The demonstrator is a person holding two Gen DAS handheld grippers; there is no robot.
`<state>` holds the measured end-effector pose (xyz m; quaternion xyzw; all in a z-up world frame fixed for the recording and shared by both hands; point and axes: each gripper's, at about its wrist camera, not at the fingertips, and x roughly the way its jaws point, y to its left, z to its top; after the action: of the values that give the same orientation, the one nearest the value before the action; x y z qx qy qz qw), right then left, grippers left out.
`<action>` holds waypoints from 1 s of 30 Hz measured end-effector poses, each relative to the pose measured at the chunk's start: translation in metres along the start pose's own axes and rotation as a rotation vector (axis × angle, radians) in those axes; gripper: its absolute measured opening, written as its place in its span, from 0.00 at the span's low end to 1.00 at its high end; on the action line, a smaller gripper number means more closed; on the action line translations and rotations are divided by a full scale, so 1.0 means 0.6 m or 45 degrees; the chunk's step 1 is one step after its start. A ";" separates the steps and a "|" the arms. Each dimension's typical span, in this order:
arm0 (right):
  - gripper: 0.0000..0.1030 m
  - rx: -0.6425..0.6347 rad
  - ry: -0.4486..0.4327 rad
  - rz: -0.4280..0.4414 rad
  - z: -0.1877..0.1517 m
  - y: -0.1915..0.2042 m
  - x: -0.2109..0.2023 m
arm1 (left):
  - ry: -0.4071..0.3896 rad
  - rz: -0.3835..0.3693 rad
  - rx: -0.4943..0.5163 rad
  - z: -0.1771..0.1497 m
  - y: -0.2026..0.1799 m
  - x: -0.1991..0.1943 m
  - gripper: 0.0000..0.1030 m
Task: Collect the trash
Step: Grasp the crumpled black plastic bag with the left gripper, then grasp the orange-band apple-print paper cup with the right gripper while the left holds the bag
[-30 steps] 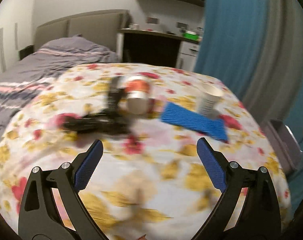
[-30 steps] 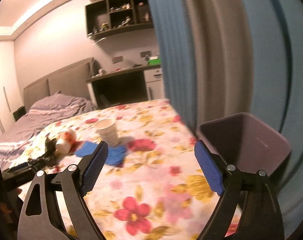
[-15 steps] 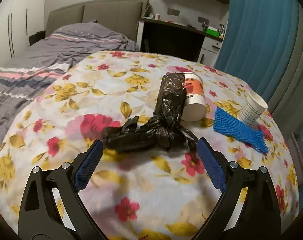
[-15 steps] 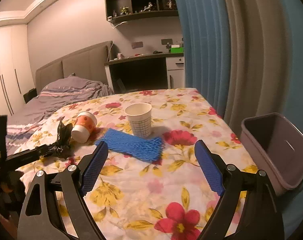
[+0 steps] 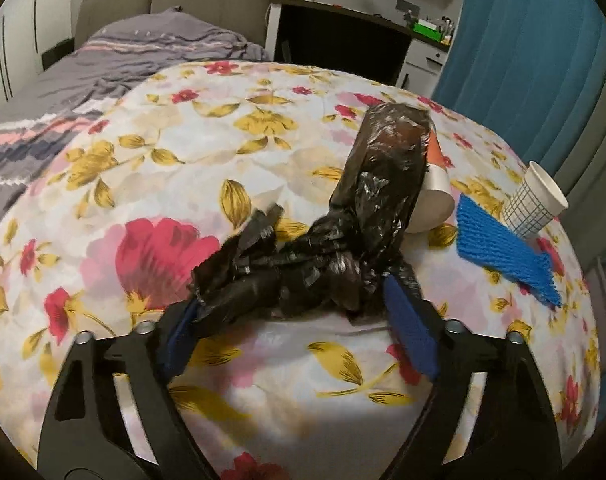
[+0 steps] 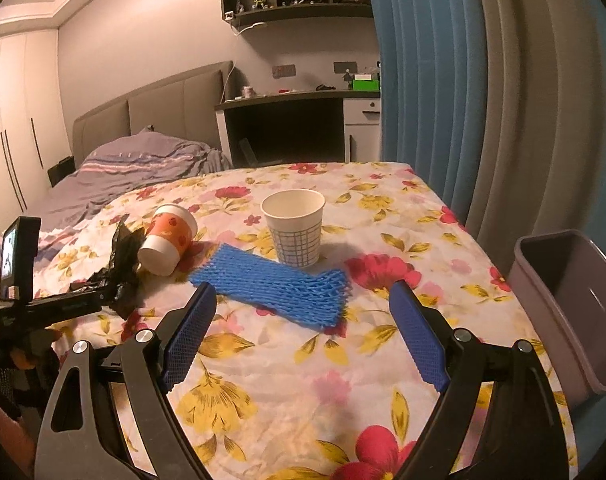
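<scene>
On my left wrist view, the left gripper (image 5: 291,312) sits low over the floral tablecloth (image 5: 151,184), and its jaws have just been closing, with the crumpled black plastic bag (image 5: 323,276) between them. Both blue pads touch the bag's edges, but I cannot tell whether they truly press on it yet. The bag rises into a tall twisted part that leans against an orange paper cup (image 5: 431,196) lying on its side. Just beside that cup lies a blue foam net sleeve (image 5: 499,248), flat on the cloth, and a white grid-patterned paper cup (image 5: 535,204) stands at the sleeve's far edge.

On my right wrist view, the left gripper's black body (image 6: 55,304) reaches in from the left edge, its tip at the bag (image 6: 123,256). Next come the tipped orange cup (image 6: 167,240), the blue sleeve (image 6: 279,284) and the upright white cup (image 6: 295,228), which touches the sleeve's far side. The right gripper (image 6: 303,332) hovers with its jaws wide apart and nothing between them, its tips just short of the sleeve's near edge. Past the table's right edge stands a grey waste bin (image 6: 543,292), its mouth open.
</scene>
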<state>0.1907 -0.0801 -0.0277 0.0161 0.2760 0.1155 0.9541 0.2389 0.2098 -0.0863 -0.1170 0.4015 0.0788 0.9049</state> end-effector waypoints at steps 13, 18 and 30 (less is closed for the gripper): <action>0.83 -0.028 0.042 -0.015 0.001 0.028 0.033 | -0.030 -0.088 0.065 -0.007 -0.014 -0.016 0.06; 0.83 -0.026 0.043 -0.020 0.004 0.031 0.039 | -0.077 -0.109 -0.007 -0.003 0.006 -0.032 0.00; 0.83 -0.055 0.049 0.048 0.016 0.077 0.054 | -0.159 -0.160 -0.071 0.006 0.023 -0.055 0.00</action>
<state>0.2126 -0.0276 -0.0321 -0.0015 0.2914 0.1396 0.9464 0.2162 0.2226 -0.0617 -0.1619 0.3337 0.0400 0.9278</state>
